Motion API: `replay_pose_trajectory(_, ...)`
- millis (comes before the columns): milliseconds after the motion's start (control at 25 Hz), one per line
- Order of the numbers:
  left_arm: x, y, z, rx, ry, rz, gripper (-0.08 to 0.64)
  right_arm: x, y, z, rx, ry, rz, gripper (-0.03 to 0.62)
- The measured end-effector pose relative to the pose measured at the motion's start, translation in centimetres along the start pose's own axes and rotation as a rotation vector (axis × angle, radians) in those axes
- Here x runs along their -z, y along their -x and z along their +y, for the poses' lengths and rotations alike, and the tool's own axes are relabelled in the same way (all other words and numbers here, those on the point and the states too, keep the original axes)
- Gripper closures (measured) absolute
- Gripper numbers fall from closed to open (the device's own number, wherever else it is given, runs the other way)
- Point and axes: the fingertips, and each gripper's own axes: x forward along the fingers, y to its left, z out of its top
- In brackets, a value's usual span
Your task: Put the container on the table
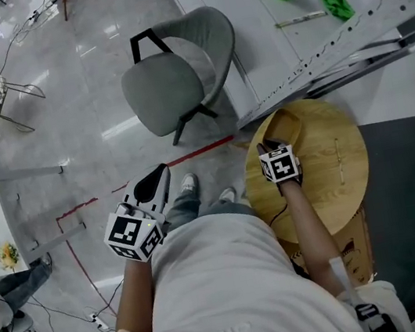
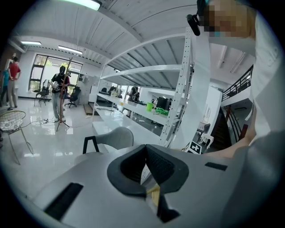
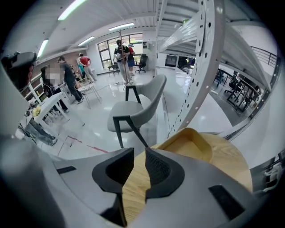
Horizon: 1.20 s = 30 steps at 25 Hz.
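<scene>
Resting just beyond right tongs (image 3: pixel 139 153) lies the container (image 3: pixel 191 143).

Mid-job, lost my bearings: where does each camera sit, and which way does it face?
Head view: on the person's head, facing steeply down at the floor, grey chair and wooden table; shows torso, forearms, left gripper and right gripper.
Left gripper view: on the left gripper, facing level across the room at chair and white shelving; jaws together, torso at right.
Right gripper view: on the right gripper, low over the table, facing the wooden container; jaws apart, empty.
Shared: all see the chair; head and right gripper views share table and container.
</scene>
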Motion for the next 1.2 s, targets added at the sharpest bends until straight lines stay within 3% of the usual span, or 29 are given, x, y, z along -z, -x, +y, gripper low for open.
replay_pose_trajectory(280,-0.9,-1.8,-1.1,0.088,-0.024,-0.003,0.545,-3.4,5.3,2.1,-0.058,-0.058,-0.190,0.548)
replay_pose_trajectory(720,-2.7,-5.7,-4.1,0.259,-0.069,-0.007,0.545,-7.1,14.8,4.3,-0.037,-0.087,-0.422,0.560)
replay_pose_trajectory(1200,-5.4,-9.2,-9.4,0.443,-0.128,-0.019,0.545,-6.9,25.2,3.3,0.079,-0.171,-0.647,0.560)
